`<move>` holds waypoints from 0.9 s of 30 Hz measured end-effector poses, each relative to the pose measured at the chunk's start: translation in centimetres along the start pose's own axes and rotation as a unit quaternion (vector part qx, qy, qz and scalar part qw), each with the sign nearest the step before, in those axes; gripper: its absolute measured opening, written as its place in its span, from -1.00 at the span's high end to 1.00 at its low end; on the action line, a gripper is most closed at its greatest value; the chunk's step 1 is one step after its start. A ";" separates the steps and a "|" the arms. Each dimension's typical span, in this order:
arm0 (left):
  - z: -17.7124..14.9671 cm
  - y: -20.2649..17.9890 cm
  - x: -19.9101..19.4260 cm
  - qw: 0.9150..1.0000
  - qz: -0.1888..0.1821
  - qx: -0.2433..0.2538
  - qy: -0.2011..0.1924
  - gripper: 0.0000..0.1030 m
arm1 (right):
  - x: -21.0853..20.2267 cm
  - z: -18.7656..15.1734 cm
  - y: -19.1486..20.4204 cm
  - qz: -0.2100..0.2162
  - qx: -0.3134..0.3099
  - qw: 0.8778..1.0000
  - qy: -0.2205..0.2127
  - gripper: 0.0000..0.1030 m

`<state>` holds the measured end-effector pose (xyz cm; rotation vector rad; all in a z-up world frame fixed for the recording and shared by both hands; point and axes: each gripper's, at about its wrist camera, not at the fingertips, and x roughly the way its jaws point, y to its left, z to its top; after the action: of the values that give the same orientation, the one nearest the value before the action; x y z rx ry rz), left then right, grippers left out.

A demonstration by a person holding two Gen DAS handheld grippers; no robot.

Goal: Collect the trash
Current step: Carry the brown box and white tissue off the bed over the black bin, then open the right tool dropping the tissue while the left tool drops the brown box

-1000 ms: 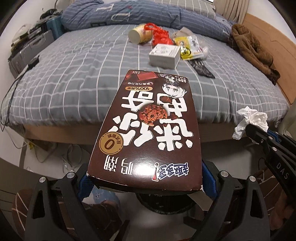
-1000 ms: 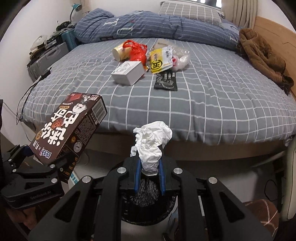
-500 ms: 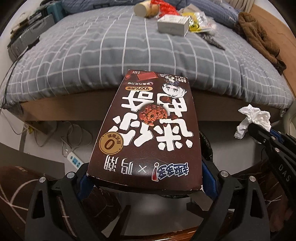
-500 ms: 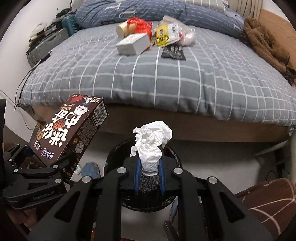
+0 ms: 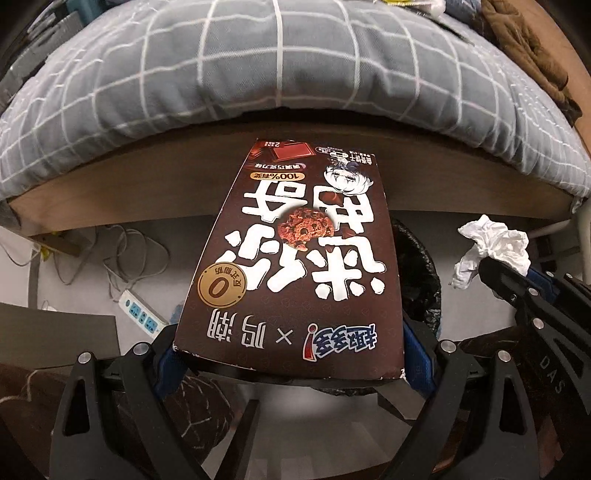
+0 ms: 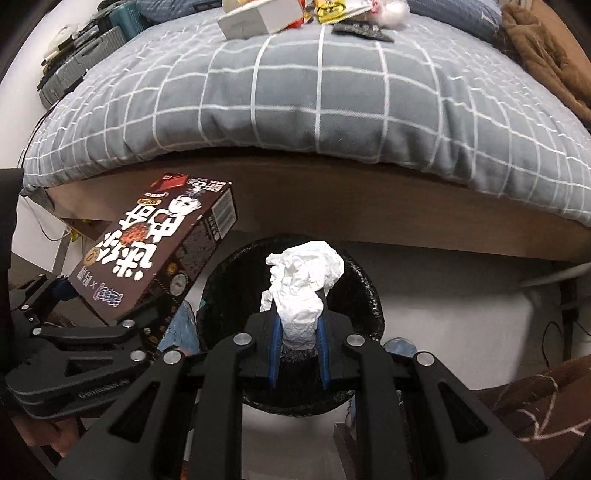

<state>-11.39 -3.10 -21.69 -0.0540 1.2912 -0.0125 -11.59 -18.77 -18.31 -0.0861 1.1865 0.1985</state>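
Over the black-lined bin (image 6: 291, 325), the left gripper (image 5: 291, 354) clamps a chocolate snack box (image 5: 295, 258) and the right gripper (image 6: 297, 354) pinches a crumpled tissue (image 6: 303, 284); releasing both jaws looks next.

The box (image 5: 291, 266) was printed cardboard, dark brown with a slight satin sheen, its edges a little worn. The tissue (image 6: 304, 291) was soft white paper, crumpled and matt. The bin (image 6: 364, 291) below the tissue was lined with a thin black plastic bag, wrinkled and glossy. Both hand-held grippers, left (image 5: 288, 363) and right (image 6: 297, 354), were matt black plastic with shiny metal screw heads and blue rubbery pads. Beyond the bin, the bed (image 6: 314, 103) wore a grey checked cloth cover, soft and matt, over a smooth brown wooden frame. On the bed lay a white card carton (image 6: 258, 18) and glossy plastic wrappers (image 6: 334, 7).
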 end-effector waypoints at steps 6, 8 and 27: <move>0.4 -0.5 0.6 1.000 0.007 -0.003 0.013 -0.75 | 2.5 -0.1 0.0 -0.004 0.002 1.000 0.024 0.68; 0.5 -0.4 0.6 1.000 0.012 -0.006 0.014 -0.75 | 3.3 0.2 -0.1 -0.004 0.005 0.999 0.033 0.66; -0.1 1.2 0.2 0.999 0.025 -0.028 0.016 -0.76 | 3.9 0.1 0.3 -0.029 -0.003 1.000 0.007 -0.67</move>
<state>-11.44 -1.91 -22.01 -0.0709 1.3253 0.0659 -10.13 -18.00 -21.90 -0.1266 1.1953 0.1506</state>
